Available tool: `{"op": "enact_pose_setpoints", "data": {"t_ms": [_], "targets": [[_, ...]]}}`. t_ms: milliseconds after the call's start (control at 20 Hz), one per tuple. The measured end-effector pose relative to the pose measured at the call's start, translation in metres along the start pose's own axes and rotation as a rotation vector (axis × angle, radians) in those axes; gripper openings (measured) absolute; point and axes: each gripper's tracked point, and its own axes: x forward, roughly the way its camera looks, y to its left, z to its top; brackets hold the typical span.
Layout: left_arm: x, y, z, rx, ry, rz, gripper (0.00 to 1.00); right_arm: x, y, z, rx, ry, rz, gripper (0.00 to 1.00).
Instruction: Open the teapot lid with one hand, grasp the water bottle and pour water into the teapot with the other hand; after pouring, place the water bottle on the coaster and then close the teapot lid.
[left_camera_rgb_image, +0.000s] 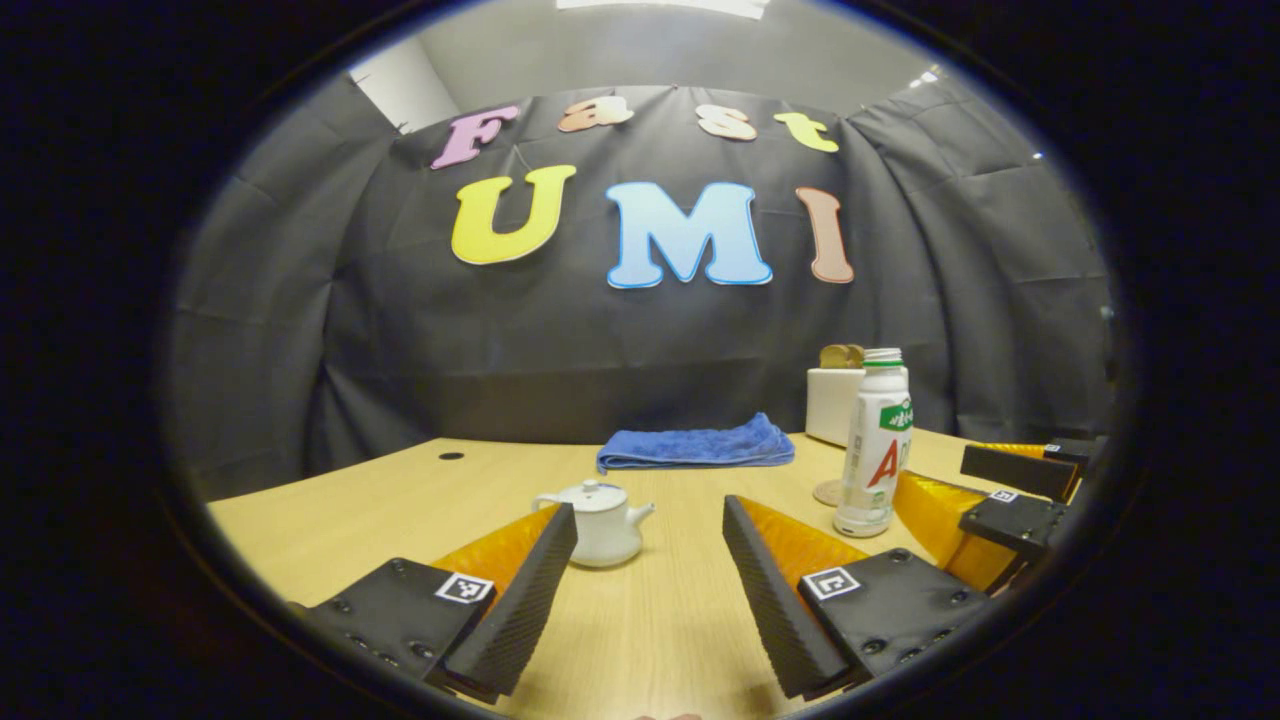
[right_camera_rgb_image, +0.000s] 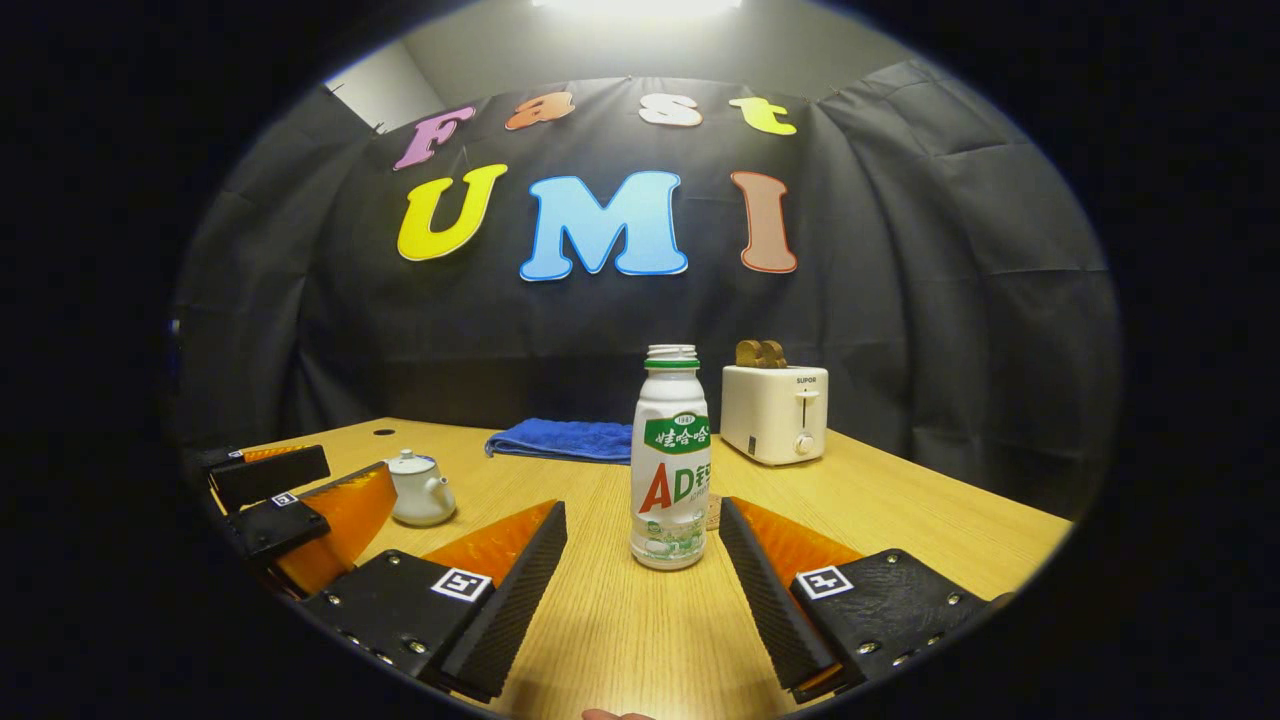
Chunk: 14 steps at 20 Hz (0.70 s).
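Note:
A small white teapot (left_camera_rgb_image: 604, 525) stands on the wooden table (left_camera_rgb_image: 650, 620) with its lid (left_camera_rgb_image: 592, 494) on and its spout pointing right. My left gripper (left_camera_rgb_image: 650, 510) is open, just short of the pot, which sits ahead and slightly left between the fingers. A white water bottle (right_camera_rgb_image: 670, 470) with a green label stands upright with its neck uncapped. It is a little beyond my open right gripper (right_camera_rgb_image: 642, 508), centred in the gap and touching neither finger. A round coaster (right_camera_rgb_image: 713, 512) peeks out behind the bottle. The teapot (right_camera_rgb_image: 420, 488) and left gripper (right_camera_rgb_image: 325, 492) show at the left of the right gripper view. The bottle (left_camera_rgb_image: 875, 440) and right gripper (left_camera_rgb_image: 965, 492) show at the right of the left gripper view.
A folded blue towel (left_camera_rgb_image: 697, 445) lies at the back of the table. A white toaster (right_camera_rgb_image: 775, 412) holding bread stands at the back right. The black cloth wall closes off the far side.

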Motion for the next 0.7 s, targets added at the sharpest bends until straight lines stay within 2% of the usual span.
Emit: {"op": "enact_pose_setpoints", "data": {"t_ms": [100, 350, 700], "targets": [[0.002, -0.004, 0.0, -0.001, -0.002, -0.028, 1.0, 0.002, -0.003, 0.0, 0.0, -0.001, -0.021, 0.95], [0.014, 0.01, 0.001, -0.002, -0.005, -0.001, 1.0, 0.006, -0.005, 0.001, 0.0, -0.003, -0.03, 0.95], [0.071, 0.049, -0.01, -0.014, 0.042, 0.038, 1.0, 0.013, 0.003, -0.002, -0.017, 0.029, 0.009, 0.95]]}}
